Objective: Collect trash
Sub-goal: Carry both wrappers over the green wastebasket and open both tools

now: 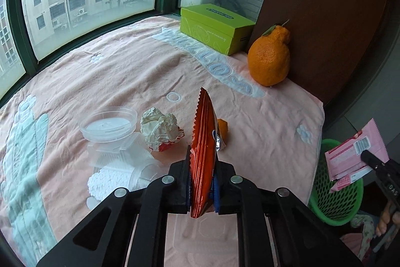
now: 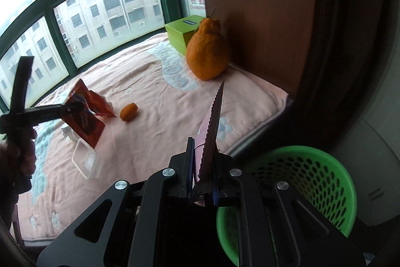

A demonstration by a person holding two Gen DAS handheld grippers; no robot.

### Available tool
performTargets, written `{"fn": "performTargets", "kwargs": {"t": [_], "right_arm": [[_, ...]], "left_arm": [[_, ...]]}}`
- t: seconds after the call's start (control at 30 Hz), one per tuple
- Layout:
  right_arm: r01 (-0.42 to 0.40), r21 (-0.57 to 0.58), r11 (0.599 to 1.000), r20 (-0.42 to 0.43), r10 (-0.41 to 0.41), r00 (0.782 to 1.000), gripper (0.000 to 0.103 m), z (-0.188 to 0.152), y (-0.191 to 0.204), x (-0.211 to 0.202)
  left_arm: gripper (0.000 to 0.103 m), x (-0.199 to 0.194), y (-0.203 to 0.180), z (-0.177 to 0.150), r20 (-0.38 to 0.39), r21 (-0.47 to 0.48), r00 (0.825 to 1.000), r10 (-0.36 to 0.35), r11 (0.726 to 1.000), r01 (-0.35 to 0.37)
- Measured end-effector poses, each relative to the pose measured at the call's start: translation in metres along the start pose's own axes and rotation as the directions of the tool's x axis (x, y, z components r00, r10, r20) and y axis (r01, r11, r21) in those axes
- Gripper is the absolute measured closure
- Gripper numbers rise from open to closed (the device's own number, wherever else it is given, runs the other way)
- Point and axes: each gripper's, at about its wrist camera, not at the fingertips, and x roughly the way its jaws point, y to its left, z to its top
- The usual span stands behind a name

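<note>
My left gripper (image 1: 203, 167) is shut on an orange-red snack wrapper (image 1: 203, 142), held edge-on above the pink towel (image 1: 140, 71); it also shows in the right wrist view (image 2: 83, 114). My right gripper (image 2: 203, 167) is shut on a pink wrapper (image 2: 212, 126), also seen in the left wrist view (image 1: 350, 154), above and left of the green mesh basket (image 2: 312, 177). On the towel lie a crumpled paper ball (image 1: 161, 129), clear plastic containers (image 1: 110, 124) and a small orange peel piece (image 2: 128, 111).
A large orange citrus fruit (image 1: 270, 59) and a green tissue box (image 1: 215, 26) stand at the back by the brown wall panel (image 1: 325, 16). Windows run along the far left. The basket (image 1: 335, 189) sits beyond the towel's right edge.
</note>
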Motion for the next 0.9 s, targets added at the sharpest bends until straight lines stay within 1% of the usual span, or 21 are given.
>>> {"fn": "performTargets", "kwargs": {"t": [0.07,0.2,0.33,0.47,0.53,0.57,0.6,0.63,0.7,0.8,0.9], "right_arm": [[0.029,0.014,0.999,-0.009,-0.029,1.000,0.091,-0.009,-0.013,-0.003],[0.085,0.048,0.995,-0.036,-0.083,0.996,0.091,-0.023,-0.040,-0.006],[0.136,0.074,0.988,-0.060,-0.132,0.989,0.090,-0.038,-0.063,-0.009],[0.183,0.085,0.979,-0.079,-0.177,0.981,0.089,-0.050,-0.081,-0.013],[0.195,0.102,0.976,-0.090,-0.186,0.978,0.085,-0.055,-0.091,-0.014],[0.198,0.114,0.974,-0.094,-0.188,0.978,0.077,-0.058,-0.097,-0.015],[0.204,0.122,0.971,-0.095,-0.194,0.977,0.071,-0.060,-0.102,-0.016],[0.212,0.129,0.969,-0.095,-0.201,0.975,0.070,-0.063,-0.106,-0.018],[0.212,0.144,0.967,-0.092,-0.200,0.975,0.063,-0.067,-0.114,-0.023],[0.217,0.162,0.962,-0.079,-0.207,0.975,0.056,-0.073,-0.123,-0.034],[0.214,0.184,0.959,-0.060,-0.206,0.977,0.051,-0.076,-0.131,-0.045]], "left_arm": [[0.092,-0.010,-0.007,0.002,0.020,0.002,1.000,-0.005,1.000,0.005],[0.092,-0.026,-0.029,0.007,0.044,0.015,0.997,-0.058,0.998,0.058],[0.092,-0.034,-0.061,0.006,0.038,0.040,0.990,-0.138,0.990,0.137],[0.092,-0.033,-0.100,0.001,0.007,0.076,0.979,-0.206,0.976,0.205],[0.092,-0.029,-0.121,-0.004,-0.012,0.104,0.973,-0.229,0.968,0.229],[0.092,-0.027,-0.131,-0.006,-0.022,0.114,0.970,-0.243,0.963,0.244],[0.092,-0.024,-0.141,-0.009,-0.032,0.121,0.966,-0.256,0.959,0.258],[0.092,-0.021,-0.150,-0.011,-0.043,0.127,0.963,-0.268,0.954,0.271],[0.092,-0.015,-0.169,-0.014,-0.063,0.140,0.956,-0.288,0.945,0.294],[0.092,-0.006,-0.197,-0.021,-0.094,0.165,0.944,-0.316,0.930,0.327],[0.092,0.006,-0.222,-0.028,-0.129,0.187,0.936,-0.327,0.919,0.347]]}}
